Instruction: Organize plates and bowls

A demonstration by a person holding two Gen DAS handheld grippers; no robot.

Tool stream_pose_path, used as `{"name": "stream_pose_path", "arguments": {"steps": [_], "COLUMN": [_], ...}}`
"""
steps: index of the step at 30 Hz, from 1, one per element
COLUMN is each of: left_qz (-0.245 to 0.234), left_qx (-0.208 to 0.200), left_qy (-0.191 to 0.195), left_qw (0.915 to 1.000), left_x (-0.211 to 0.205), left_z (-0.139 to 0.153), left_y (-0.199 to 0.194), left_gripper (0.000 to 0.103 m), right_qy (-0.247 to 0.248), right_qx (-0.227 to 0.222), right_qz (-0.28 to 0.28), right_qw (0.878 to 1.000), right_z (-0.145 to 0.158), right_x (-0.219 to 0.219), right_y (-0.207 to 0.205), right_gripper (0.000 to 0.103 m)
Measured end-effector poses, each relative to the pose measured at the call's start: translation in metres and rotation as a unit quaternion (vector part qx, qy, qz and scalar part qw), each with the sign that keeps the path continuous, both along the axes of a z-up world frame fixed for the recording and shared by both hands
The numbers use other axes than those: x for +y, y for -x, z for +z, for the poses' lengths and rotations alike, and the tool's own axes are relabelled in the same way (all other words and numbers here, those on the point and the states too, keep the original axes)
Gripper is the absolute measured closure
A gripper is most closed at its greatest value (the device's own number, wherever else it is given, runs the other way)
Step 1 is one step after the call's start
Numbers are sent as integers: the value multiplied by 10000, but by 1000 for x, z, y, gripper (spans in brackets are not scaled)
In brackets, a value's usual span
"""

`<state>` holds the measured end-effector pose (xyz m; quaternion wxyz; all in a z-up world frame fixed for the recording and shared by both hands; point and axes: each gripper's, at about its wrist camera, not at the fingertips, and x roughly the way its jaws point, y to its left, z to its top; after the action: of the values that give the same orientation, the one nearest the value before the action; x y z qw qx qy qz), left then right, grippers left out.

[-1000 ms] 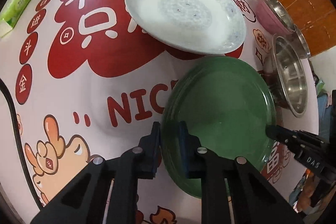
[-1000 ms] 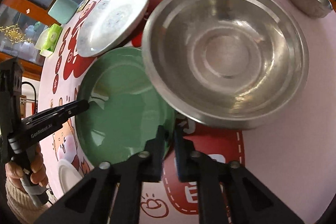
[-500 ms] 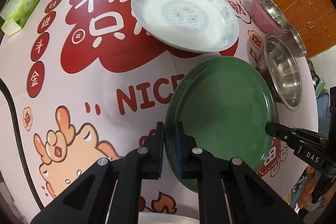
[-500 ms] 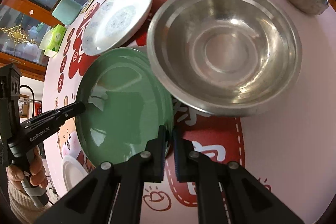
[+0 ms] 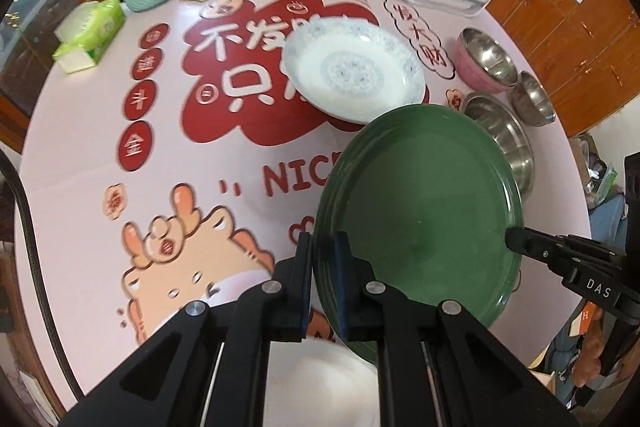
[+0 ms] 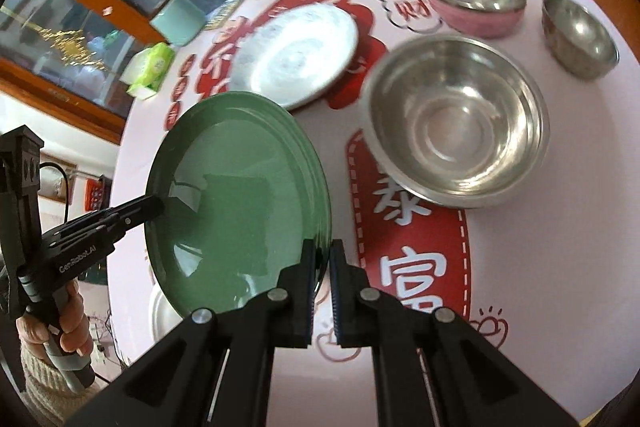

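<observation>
Green plate up off the worktop — held by both grippers.

The left gripper and right gripper each have jaws pinching opposite rims, the plate tilted above the steel bowl and white plate. The rim holds look thin — uneven lifting could slip the glazed edge free and drop it on the dishes below.

The left tool is pointing steeply downward, its jaws pinching the green plate at the rim's 8 o'clock edge. The right tool is clamping the opposite rim, entering the left wrist view at 4 o'clock. A hand in a knitted cuff is gripping the left tool's handle.
</observation>
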<state>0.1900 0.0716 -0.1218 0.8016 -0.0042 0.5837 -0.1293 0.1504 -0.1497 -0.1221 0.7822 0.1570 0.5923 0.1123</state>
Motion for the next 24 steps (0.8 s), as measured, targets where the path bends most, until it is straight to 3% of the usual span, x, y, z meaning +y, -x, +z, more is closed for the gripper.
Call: {"name": "stream_pose_path", "arguments": {"steps": [6,12,24], "left_qz": [328,774,1710], "left_qx": [-188,-139,762], "left_qy": [-40,-241,-380], "left_qw": [9993,9966,9816], "left_x": [32,73,140], "left_z": [26,24,-56], "left_y": [42,94,188], "left_gripper": [95,95,94], "right_qy": [-18,-96,38], "right_qx": [-151,-26,696], "right_qz": [494,1112,2241], "right_qw": [9987,9937,9721], "right_z": [21,15,-53], "right_x": [30,73,145], "right_y": [20,44,89], "right_gripper": [97,97,97]}}
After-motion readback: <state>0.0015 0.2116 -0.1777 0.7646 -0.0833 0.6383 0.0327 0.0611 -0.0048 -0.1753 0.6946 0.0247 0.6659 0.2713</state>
